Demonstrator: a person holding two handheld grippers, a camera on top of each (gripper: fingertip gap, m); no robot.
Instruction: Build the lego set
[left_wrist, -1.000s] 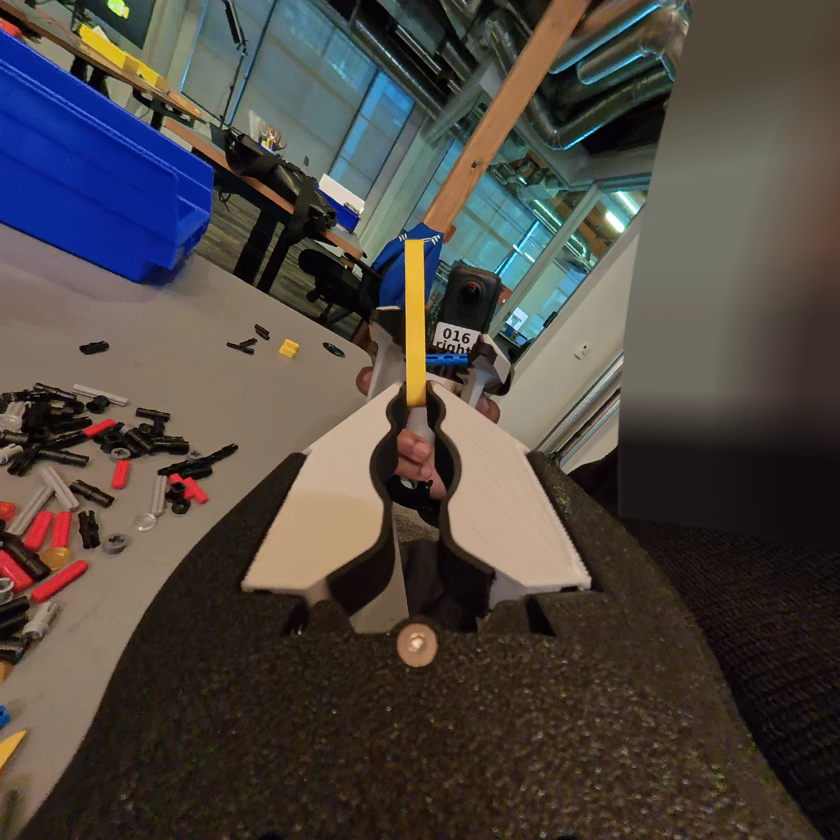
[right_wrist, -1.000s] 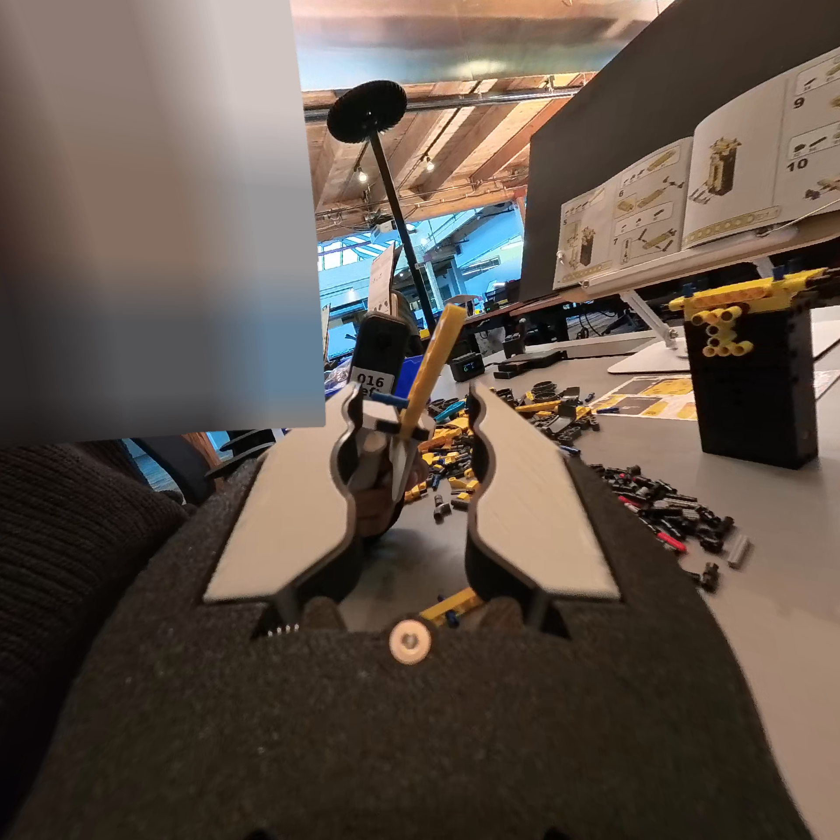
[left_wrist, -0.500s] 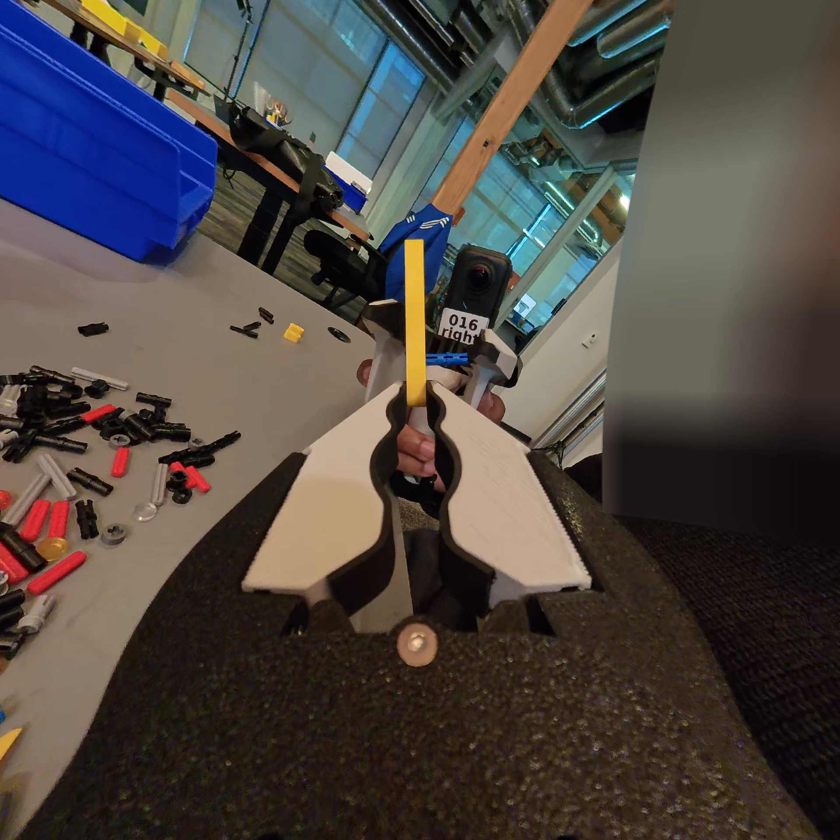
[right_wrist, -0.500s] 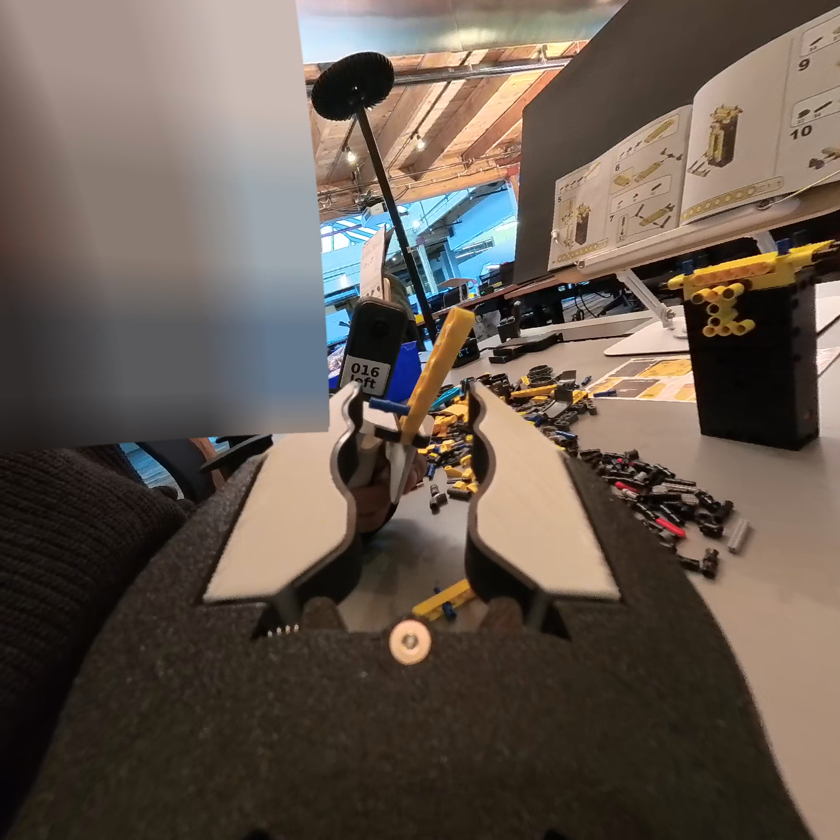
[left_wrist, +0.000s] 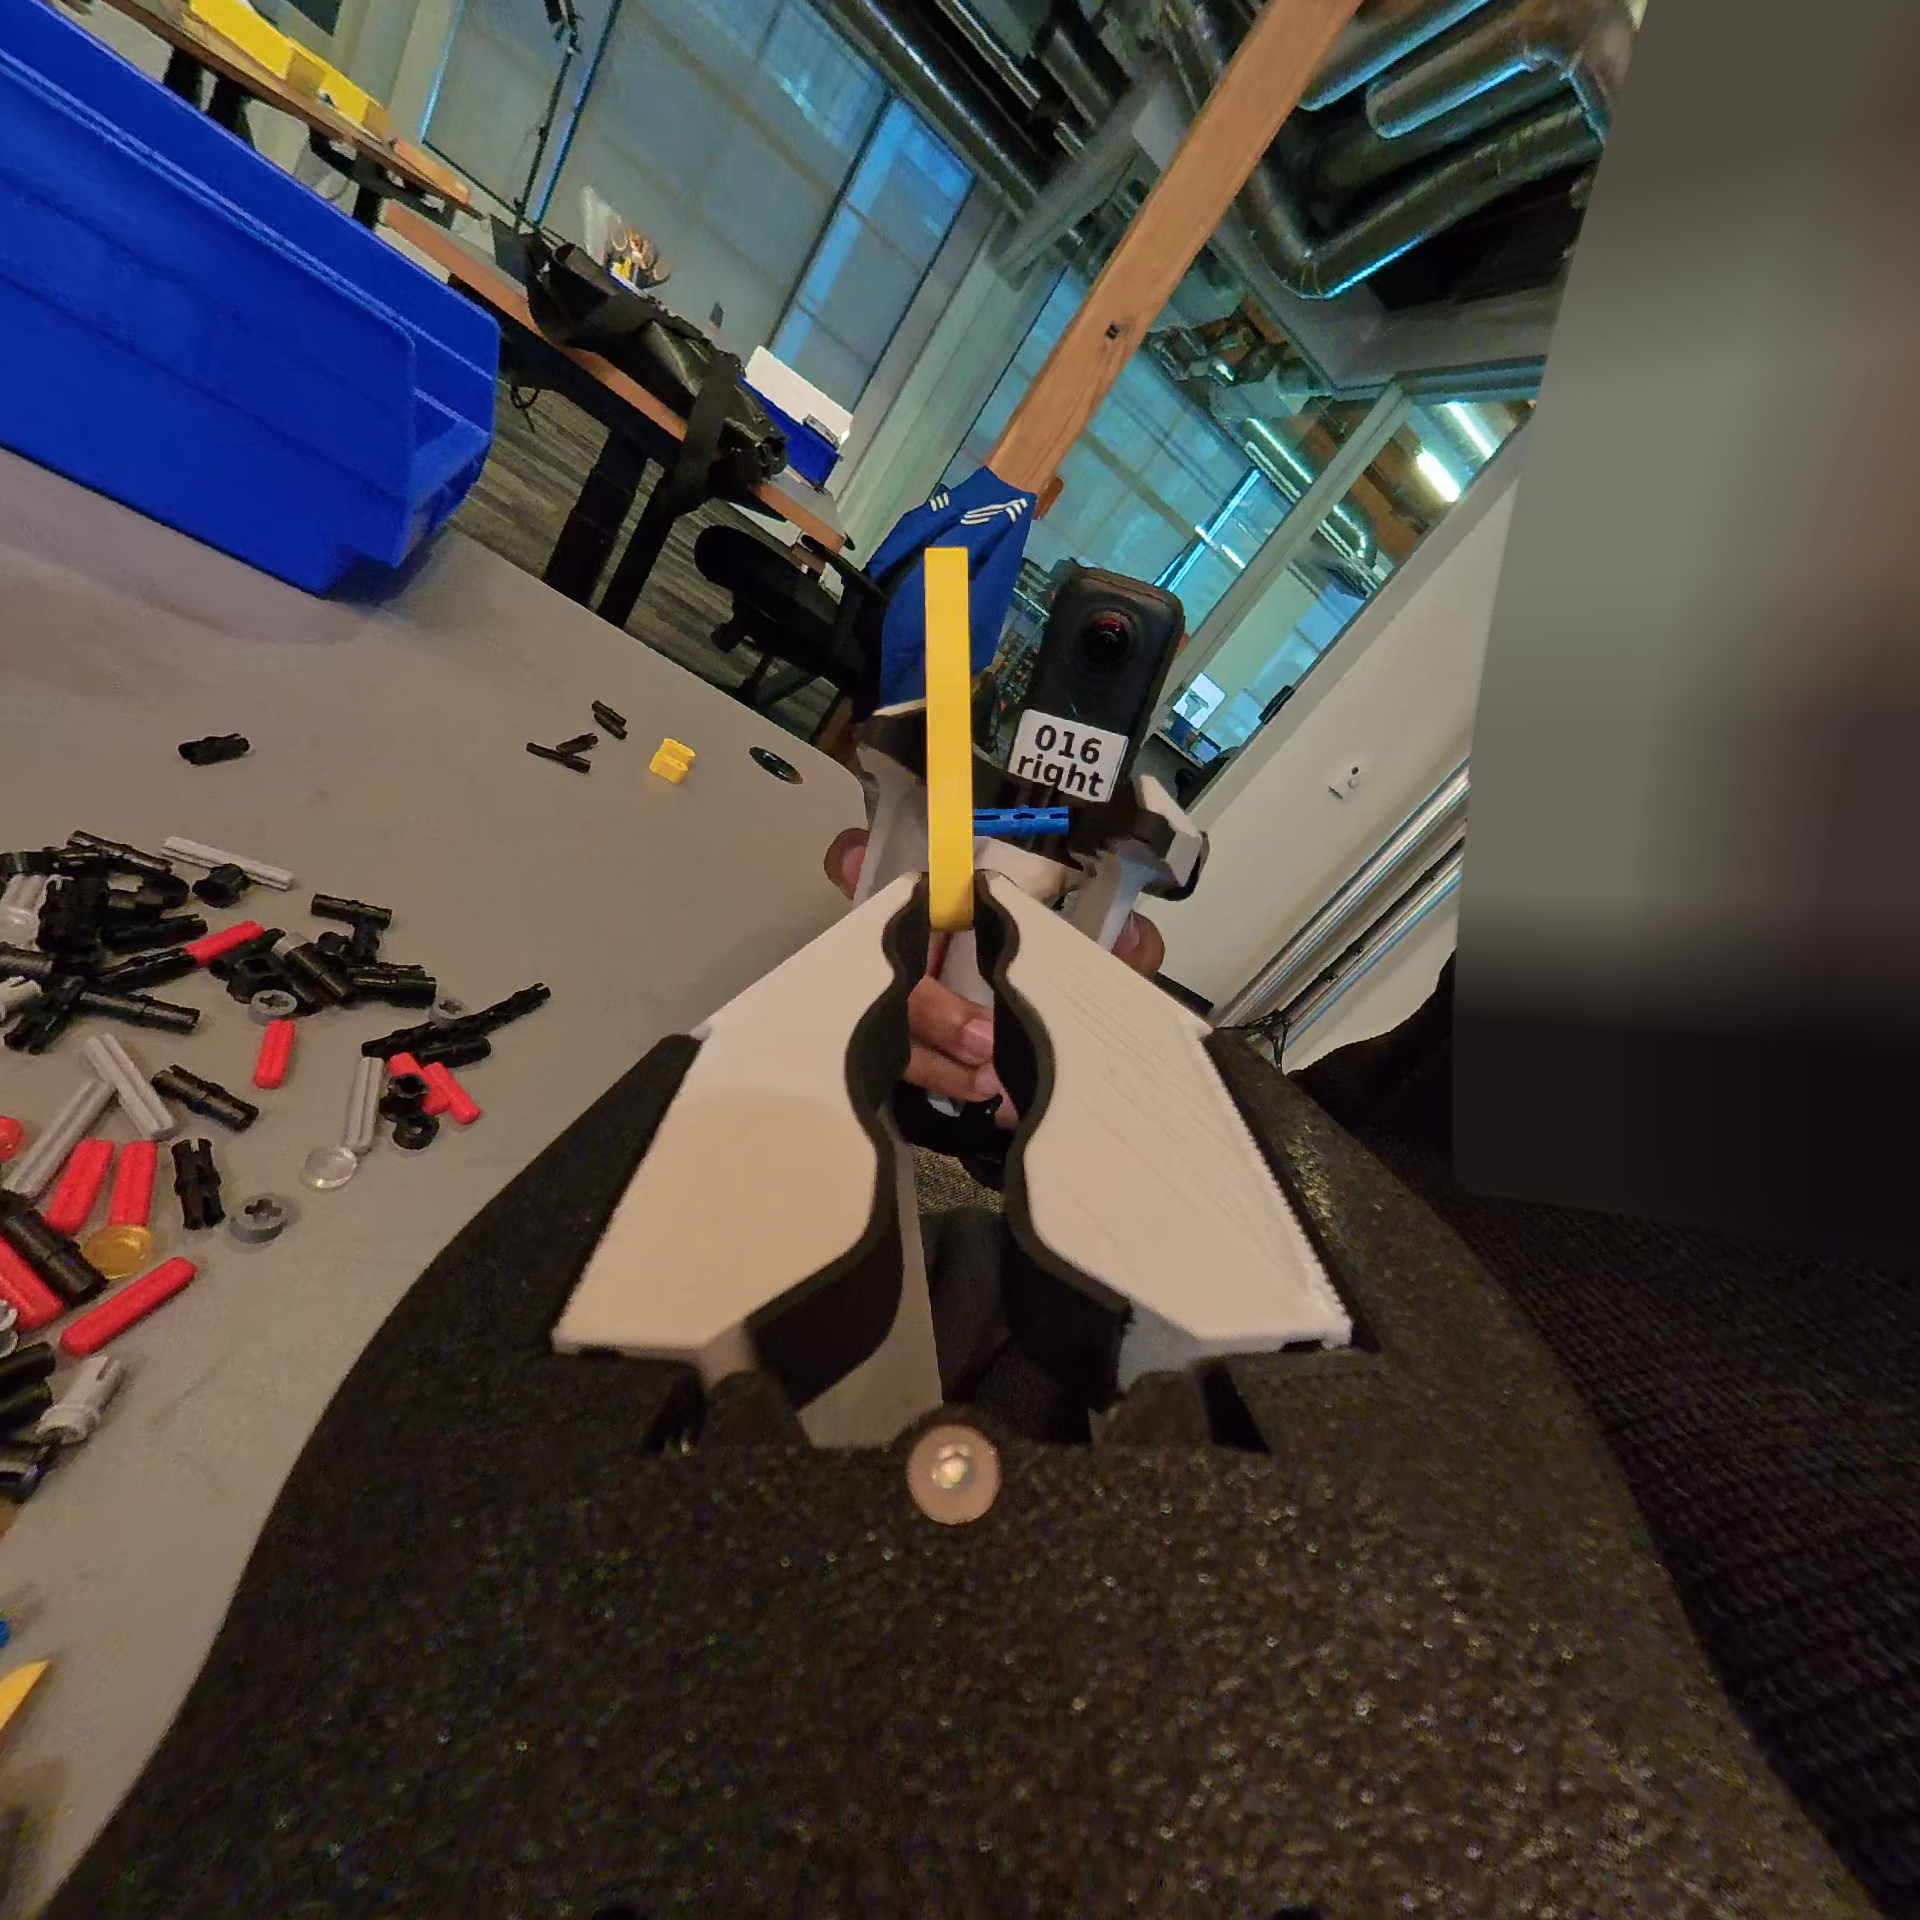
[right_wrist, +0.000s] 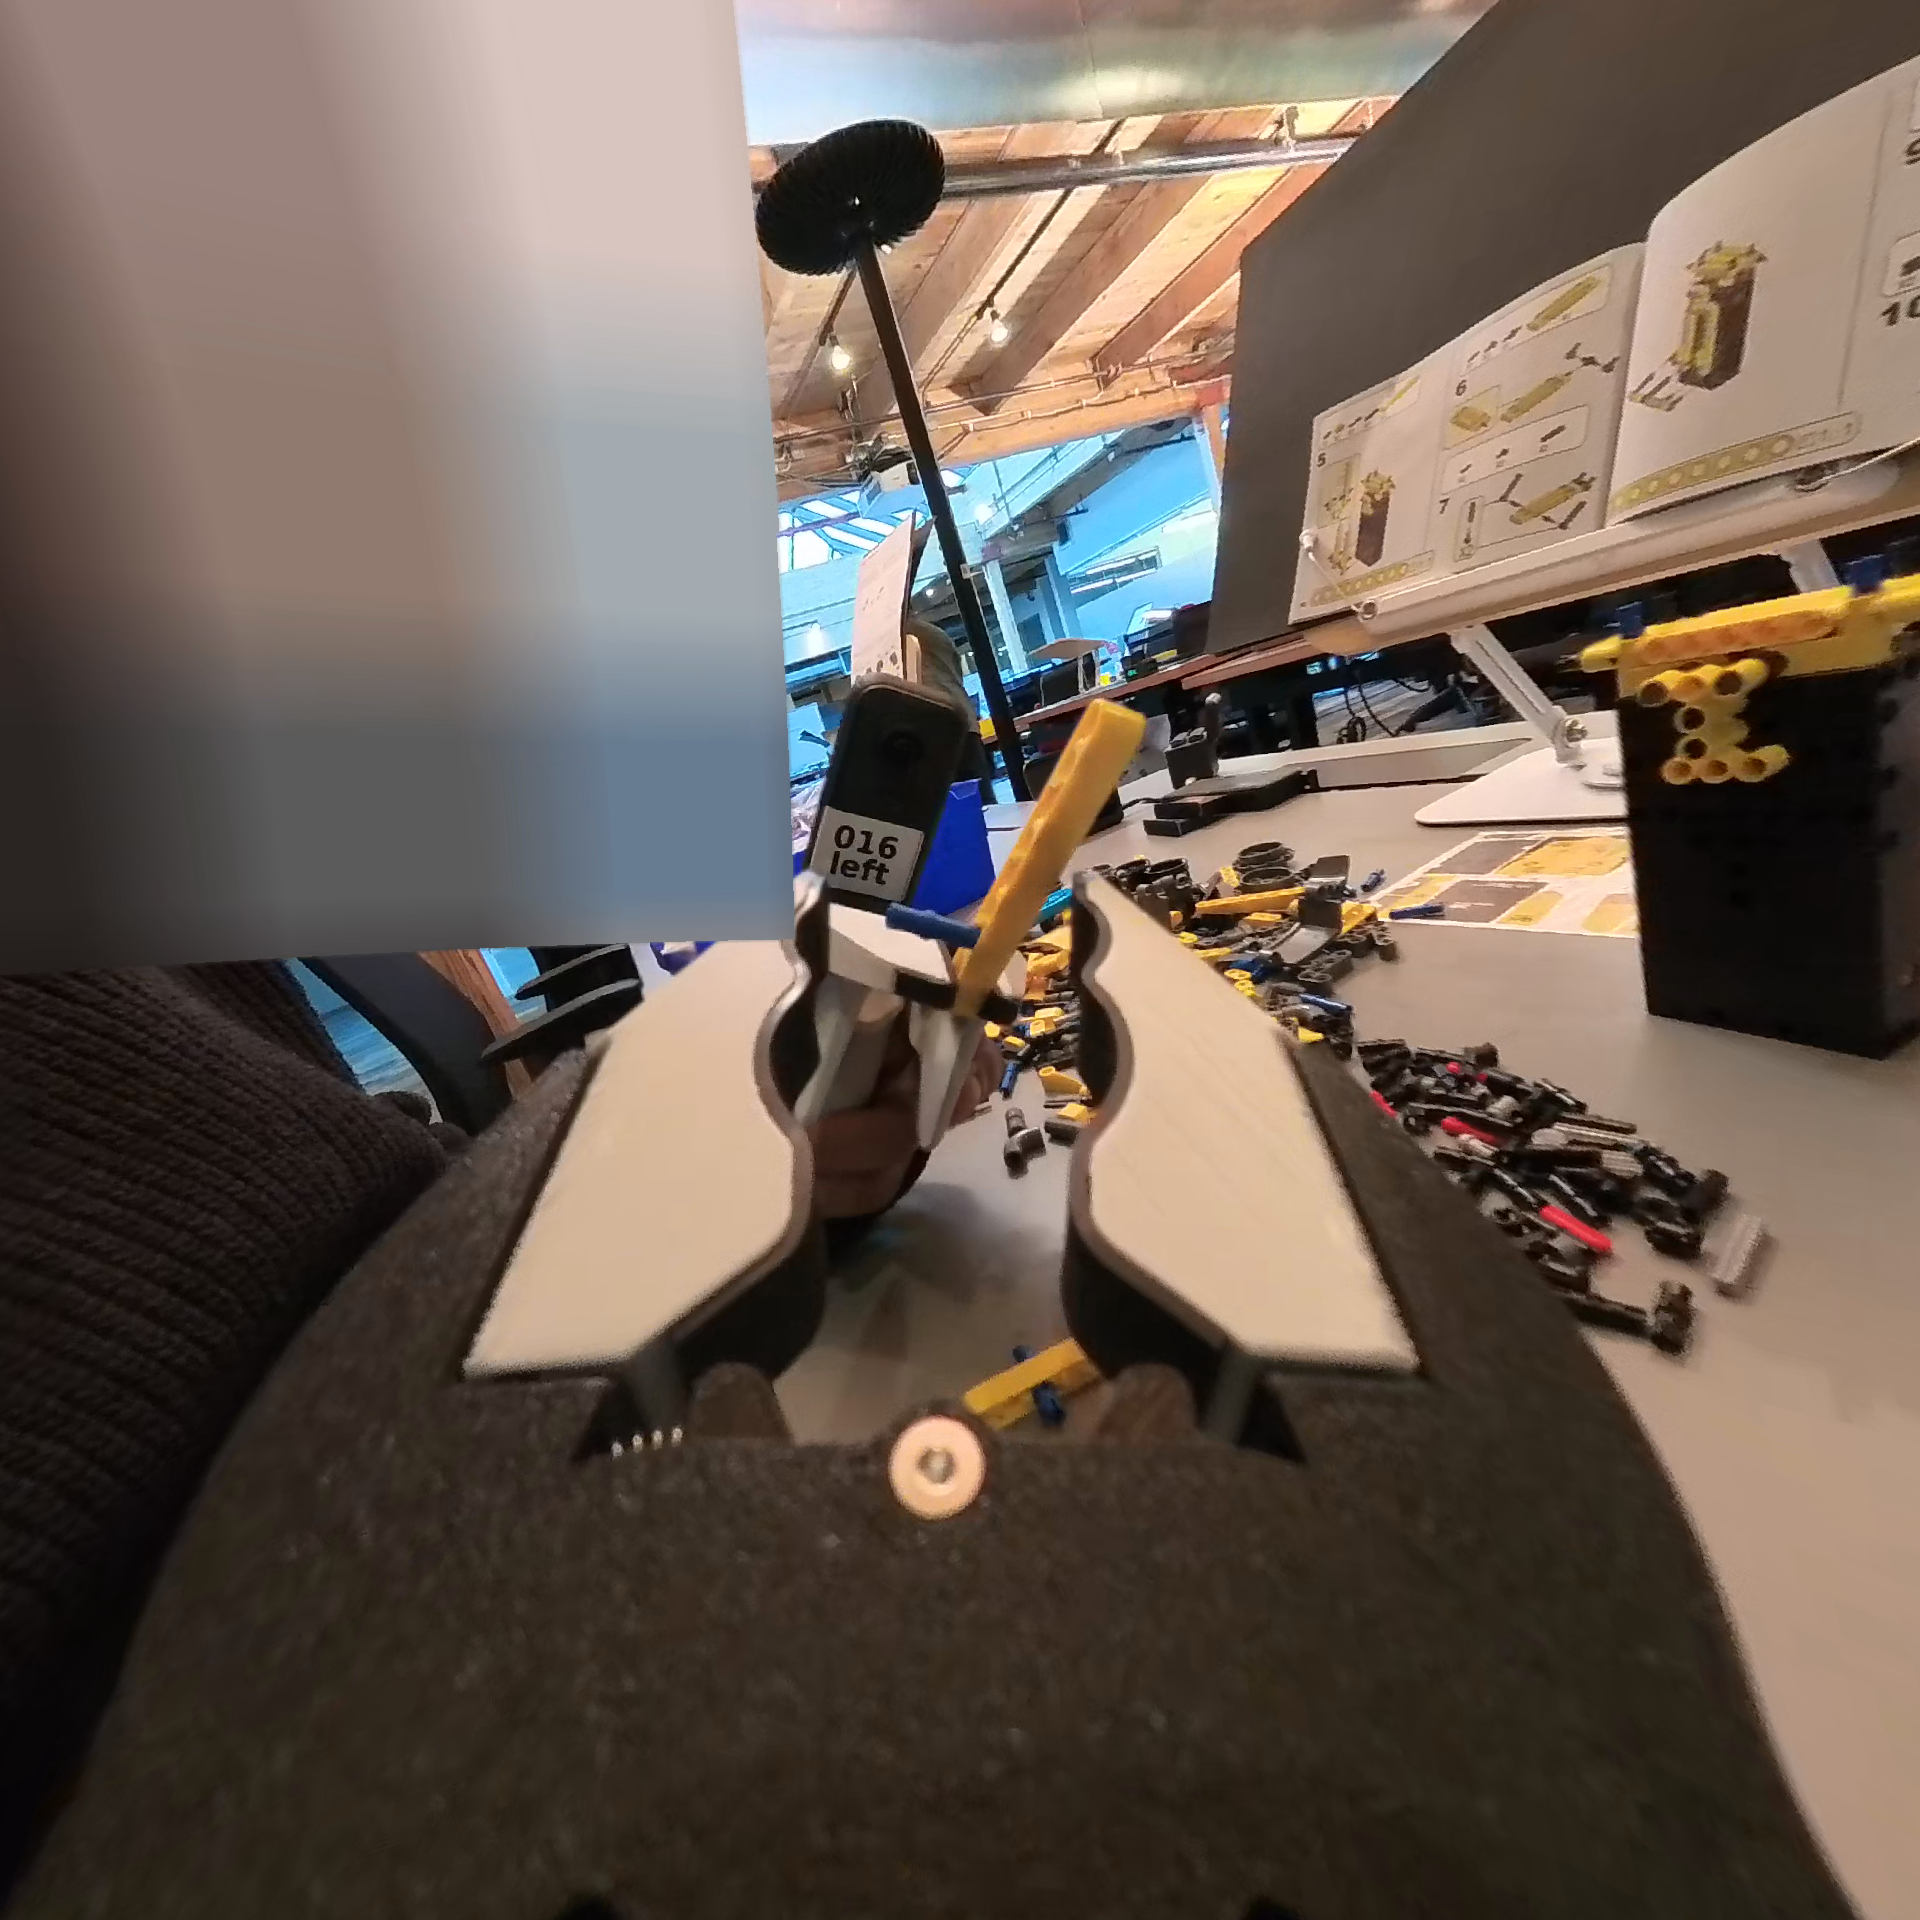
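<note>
My left gripper (left_wrist: 948, 902) is shut on the lower end of a long yellow beam (left_wrist: 947, 727) and holds it upright above the grey table (left_wrist: 468, 831). A short blue pin (left_wrist: 1023, 821) sticks out of the beam's side toward my right gripper (left_wrist: 1023, 831), which faces it at close range. In the right wrist view my right gripper (right_wrist: 940, 904) is open and empty. The blue pin (right_wrist: 930, 925) lies between its fingertips, nearer the left one. The yellow beam (right_wrist: 1049, 852) leans up to the right from the left gripper (right_wrist: 951, 997).
Loose black, red and grey parts (left_wrist: 156, 1018) lie left of the left gripper, with blue bins (left_wrist: 208, 312) behind. A black tower with yellow beams (right_wrist: 1766, 883), an open instruction booklet (right_wrist: 1558, 416), more loose parts (right_wrist: 1538, 1143) and a yellow piece (right_wrist: 1023, 1387) are near my right gripper. The grippers are tip to tip, or close to it.
Both grippers have shifted slightly while facing each other. The left one still holds the yellow beam. The right one has stayed open around the blue pin.
</note>
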